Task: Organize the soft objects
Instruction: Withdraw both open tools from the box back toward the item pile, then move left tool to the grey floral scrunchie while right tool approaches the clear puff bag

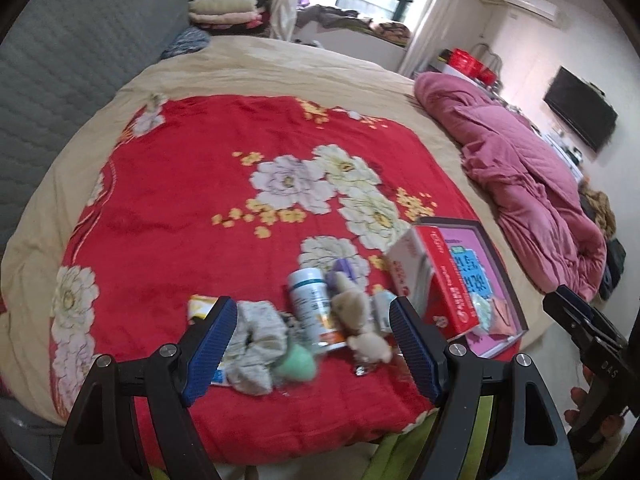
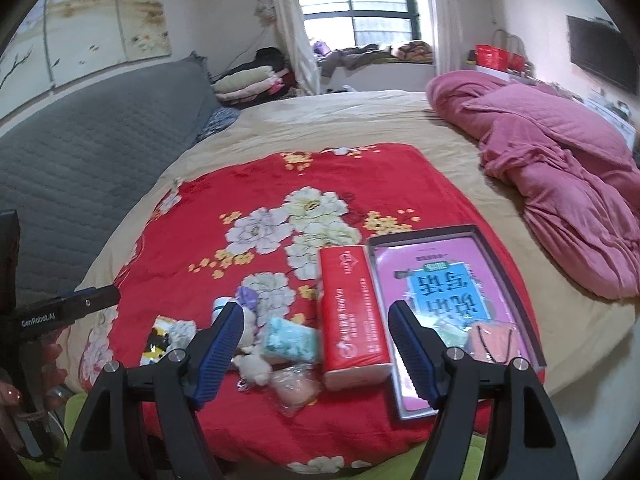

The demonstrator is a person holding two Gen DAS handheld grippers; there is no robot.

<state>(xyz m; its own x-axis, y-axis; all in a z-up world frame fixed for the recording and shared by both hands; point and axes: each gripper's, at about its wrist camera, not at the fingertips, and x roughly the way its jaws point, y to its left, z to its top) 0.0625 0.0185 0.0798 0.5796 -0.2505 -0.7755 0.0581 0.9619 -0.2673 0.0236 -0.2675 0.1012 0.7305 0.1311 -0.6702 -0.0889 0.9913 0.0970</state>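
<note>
A pile of small items lies on the red floral blanket (image 1: 180, 208) near its front edge. It holds a pale scrunchie (image 1: 256, 340), a green sponge (image 1: 296, 366), a beige plush toy (image 1: 356, 320), a white bottle (image 1: 310, 304), a teal soft pack (image 2: 290, 338) and a pink puff in plastic (image 2: 294, 388). A red tissue pack (image 2: 350, 312) stands beside a shallow box (image 2: 516, 280) with a pink book; a small pink pouch (image 2: 494, 340) lies in it. My left gripper (image 1: 310, 348) is open above the pile. My right gripper (image 2: 316, 344) is open above the tissue pack.
A crumpled pink quilt (image 2: 560, 168) lies on the right of the bed. A grey padded headboard (image 2: 88, 152) runs along the left. Folded clothes (image 2: 248, 82) sit at the back by the window. The right gripper also shows at the left wrist view's right edge (image 1: 592, 332).
</note>
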